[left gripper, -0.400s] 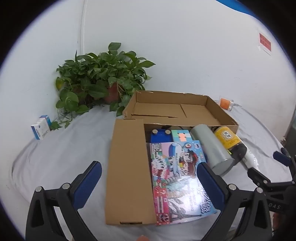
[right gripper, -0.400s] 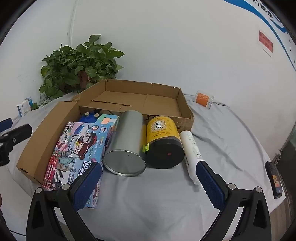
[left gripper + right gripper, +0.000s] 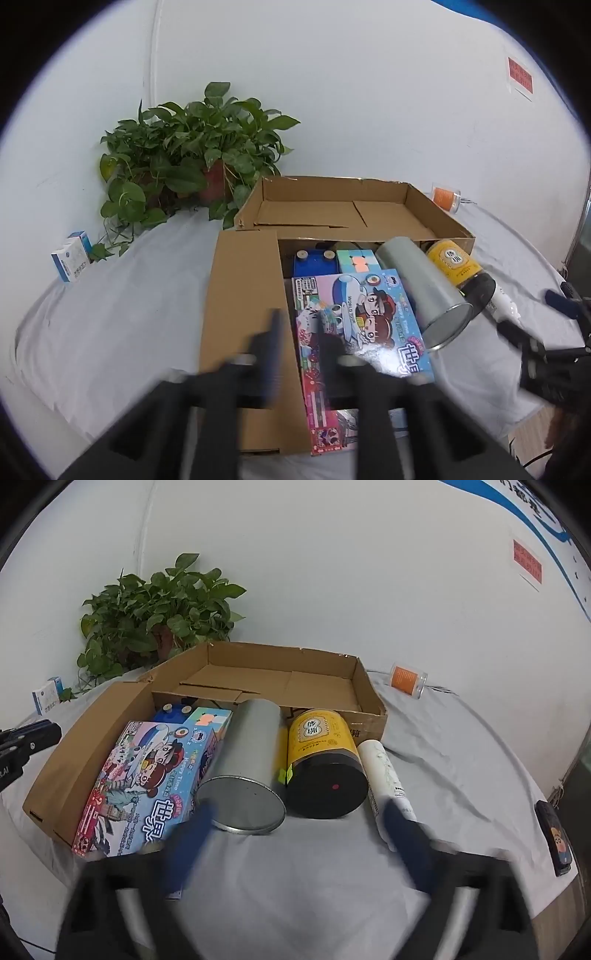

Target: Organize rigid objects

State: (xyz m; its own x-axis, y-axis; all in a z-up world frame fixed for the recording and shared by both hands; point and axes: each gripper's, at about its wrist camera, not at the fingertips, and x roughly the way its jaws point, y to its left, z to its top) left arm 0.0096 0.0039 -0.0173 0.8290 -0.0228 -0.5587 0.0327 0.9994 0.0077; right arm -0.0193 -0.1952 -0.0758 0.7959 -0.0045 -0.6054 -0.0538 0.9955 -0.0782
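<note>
An open cardboard box [image 3: 332,206] [image 3: 365,690] lies on a grey cloth. In front of it lie a colourful cartoon puzzle box [image 3: 354,325] [image 3: 147,779], a silver tin [image 3: 421,288] [image 3: 247,764], a yellow jar with a black lid [image 3: 454,262] [image 3: 321,760] and a white tube [image 3: 384,775], all on their sides. A blue block [image 3: 314,262] and a pastel cube [image 3: 356,258] sit behind the puzzle box. My left gripper [image 3: 299,332] is blurred, its fingers close together over the puzzle box's left edge. My right gripper [image 3: 295,827] is blurred, still apart, in front of the tin and jar.
A potted plant [image 3: 192,155] stands at the back left by the wall, with a small blue-white carton [image 3: 72,258] beside it. An orange-labelled clear cup [image 3: 406,679] lies at the back right. A dark phone [image 3: 554,838] lies at the right table edge. A box flap [image 3: 243,314] lies flat left.
Both grippers' fingers have moved inward with motion blur. The left fingers have closed much nearer together; the right fingers narrowed less. The objects have not moved.
</note>
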